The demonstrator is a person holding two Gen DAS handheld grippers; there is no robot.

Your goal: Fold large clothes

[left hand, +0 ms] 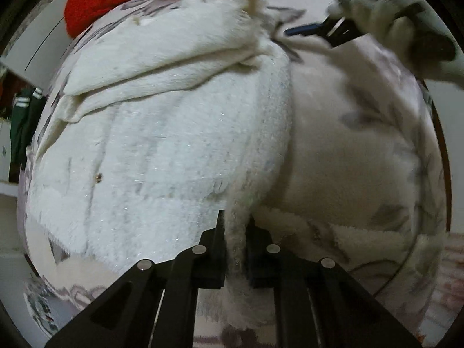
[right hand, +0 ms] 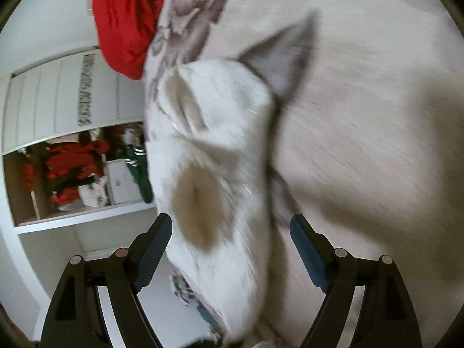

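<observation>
White fleece garment point(left hand: 162, 145) (folded) pinched by left hand-held gripper point(left hand: 235, 226); right hand-held gripper point(right hand: 230, 249) gapes.

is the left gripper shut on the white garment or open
Shut on it: the left gripper has its fingers pinching the edge of the fluffy white garment.

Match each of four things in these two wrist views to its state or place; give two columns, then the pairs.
1. left gripper
2. right gripper
3. red garment
4. white fluffy garment

A. bunched at the bed's far edge
B. jaws wide apart, clamping nothing
C. spread on the floral bedcover
D. shut on a fluffy edge

Pairs: 1-D, 2-B, 3-A, 4-C
</observation>
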